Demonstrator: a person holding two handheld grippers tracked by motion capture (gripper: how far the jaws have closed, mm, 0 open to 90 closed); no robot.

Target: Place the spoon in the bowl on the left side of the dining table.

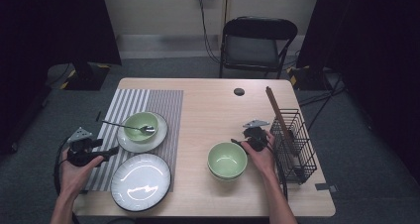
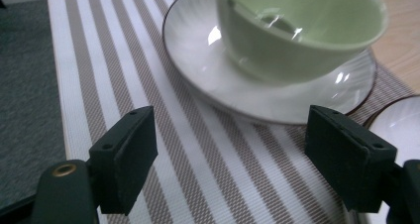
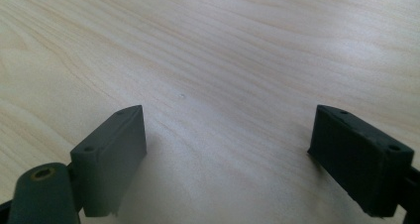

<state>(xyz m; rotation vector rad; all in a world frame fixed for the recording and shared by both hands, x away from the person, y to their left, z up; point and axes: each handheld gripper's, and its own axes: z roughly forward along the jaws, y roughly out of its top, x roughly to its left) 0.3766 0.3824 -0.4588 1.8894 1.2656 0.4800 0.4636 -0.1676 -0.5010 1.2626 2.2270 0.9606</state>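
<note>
A pale green bowl (image 1: 140, 124) (image 2: 302, 30) stands on a small white plate (image 1: 158, 135) (image 2: 208, 70) on a striped placemat (image 1: 148, 102) (image 2: 99, 60), with a spoon (image 1: 130, 127) resting in it. My left gripper (image 1: 106, 152) (image 2: 233, 154) hovers open over the mat's left part, just short of that plate, nothing between its jaws. A large white plate (image 1: 140, 181) (image 2: 401, 120) lies at the mat's near end. My right gripper (image 1: 245, 137) (image 3: 228, 154) is open over bare wood, right beside a second green bowl (image 1: 227, 160) that seems stacked on another.
A black wire rack (image 1: 295, 145) holding long brown sticks (image 1: 277, 112) stands at the table's (image 1: 208, 105) right edge, close behind my right hand. A small dark disc (image 1: 239, 91) lies at the back. A folding chair (image 1: 257, 43) stands beyond the table.
</note>
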